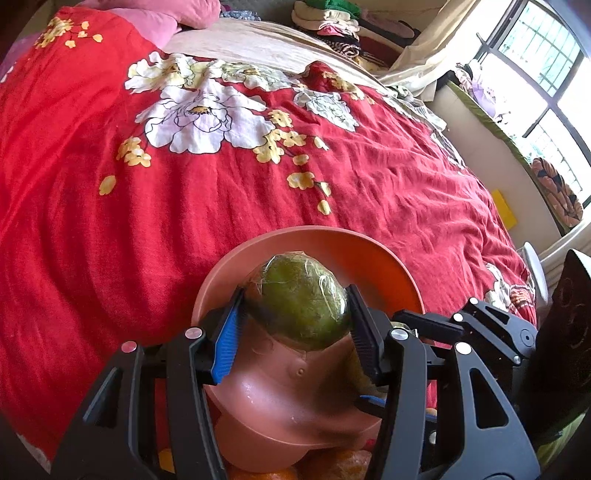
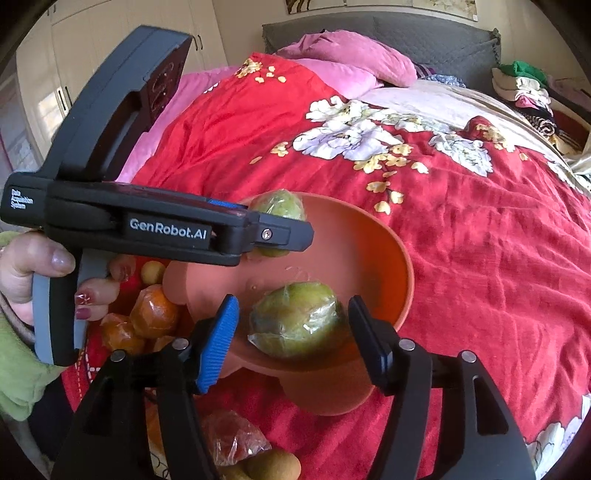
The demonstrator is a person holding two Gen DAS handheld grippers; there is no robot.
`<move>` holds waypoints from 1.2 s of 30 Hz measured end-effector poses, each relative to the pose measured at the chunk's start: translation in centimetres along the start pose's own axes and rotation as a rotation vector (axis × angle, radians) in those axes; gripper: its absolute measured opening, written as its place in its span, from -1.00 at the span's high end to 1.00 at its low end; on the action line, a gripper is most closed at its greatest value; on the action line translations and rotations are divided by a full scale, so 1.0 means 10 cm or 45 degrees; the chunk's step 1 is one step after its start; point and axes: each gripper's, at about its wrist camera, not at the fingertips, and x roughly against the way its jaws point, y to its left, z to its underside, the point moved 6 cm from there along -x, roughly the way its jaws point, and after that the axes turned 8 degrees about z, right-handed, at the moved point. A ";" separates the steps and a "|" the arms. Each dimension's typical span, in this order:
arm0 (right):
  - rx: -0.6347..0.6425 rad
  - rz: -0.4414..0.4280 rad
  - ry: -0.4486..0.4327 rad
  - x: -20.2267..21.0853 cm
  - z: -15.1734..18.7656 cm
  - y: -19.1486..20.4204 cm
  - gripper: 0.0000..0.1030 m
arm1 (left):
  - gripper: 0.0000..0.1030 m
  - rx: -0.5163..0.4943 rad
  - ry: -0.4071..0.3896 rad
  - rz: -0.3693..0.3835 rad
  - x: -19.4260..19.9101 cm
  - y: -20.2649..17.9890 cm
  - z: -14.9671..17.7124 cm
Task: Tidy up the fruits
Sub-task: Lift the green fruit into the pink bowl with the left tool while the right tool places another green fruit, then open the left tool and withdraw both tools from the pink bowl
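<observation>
My left gripper (image 1: 297, 308) is shut on a green fruit wrapped in clear film (image 1: 301, 299) and holds it over the terracotta bowl (image 1: 332, 240). In the right wrist view the left gripper (image 2: 280, 229) reaches in from the left with that fruit (image 2: 280, 206) above the bowl's (image 2: 399, 258) far rim. A second wrapped green fruit (image 2: 297, 319) lies in the bowl. My right gripper (image 2: 291, 328) is open with its jaws on either side of that fruit, not touching it.
The bowl sits on a bed with a red flowered cover (image 2: 480, 240). Wrapped oranges (image 2: 153, 314) and other fruits (image 2: 258, 465) lie left of and in front of the bowl. Pink pillows (image 2: 351, 62) and a clothes pile (image 1: 332, 22) are at the far end.
</observation>
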 end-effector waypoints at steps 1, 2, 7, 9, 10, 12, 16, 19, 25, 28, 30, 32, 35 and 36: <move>0.002 0.005 0.003 0.02 0.01 -0.01 -0.20 | 0.13 0.001 0.002 -0.001 -0.01 0.00 0.00; 0.001 0.013 -0.001 0.04 0.01 -0.02 -0.22 | 0.13 -0.001 0.006 -0.003 -0.02 -0.01 0.00; -0.013 0.016 -0.019 0.16 0.03 -0.07 -0.26 | 0.13 -0.005 0.019 -0.022 -0.03 -0.02 0.02; -0.013 0.028 -0.025 0.21 0.04 -0.09 -0.29 | 0.13 -0.006 0.027 -0.028 -0.04 -0.03 0.04; -0.013 0.036 -0.028 0.23 0.04 -0.10 -0.30 | 0.13 -0.006 0.033 -0.031 -0.04 -0.04 0.04; -0.015 0.042 -0.033 0.27 0.05 -0.12 -0.30 | 0.13 -0.004 0.038 -0.035 -0.05 -0.04 0.05; -0.026 0.045 -0.036 0.32 0.08 -0.15 -0.31 | 0.13 0.004 0.040 -0.039 -0.05 -0.05 0.06; -0.033 0.046 -0.036 0.34 0.09 -0.16 -0.33 | 0.13 0.007 0.044 -0.047 -0.04 -0.05 0.07; -0.039 0.040 -0.045 0.39 0.08 -0.15 -0.37 | 0.09 0.009 0.040 -0.063 0.00 -0.06 0.08; -0.042 0.041 -0.053 0.42 0.08 -0.16 -0.38 | 0.06 0.006 0.029 -0.068 0.05 -0.08 0.06; -0.043 0.043 -0.057 0.44 0.07 -0.16 -0.39 | 0.05 0.003 0.021 -0.074 0.09 -0.09 0.05; -0.046 0.043 -0.063 0.47 0.07 -0.16 -0.42 | 0.03 -0.001 0.007 -0.079 0.15 -0.10 0.04; -0.056 0.050 -0.076 0.52 0.06 -0.17 -0.47 | -0.09 -0.005 -0.018 -0.087 0.26 -0.13 0.02; -0.057 0.050 -0.080 0.54 0.06 -0.17 -0.48 | -0.12 -0.006 -0.024 -0.091 0.28 -0.14 0.02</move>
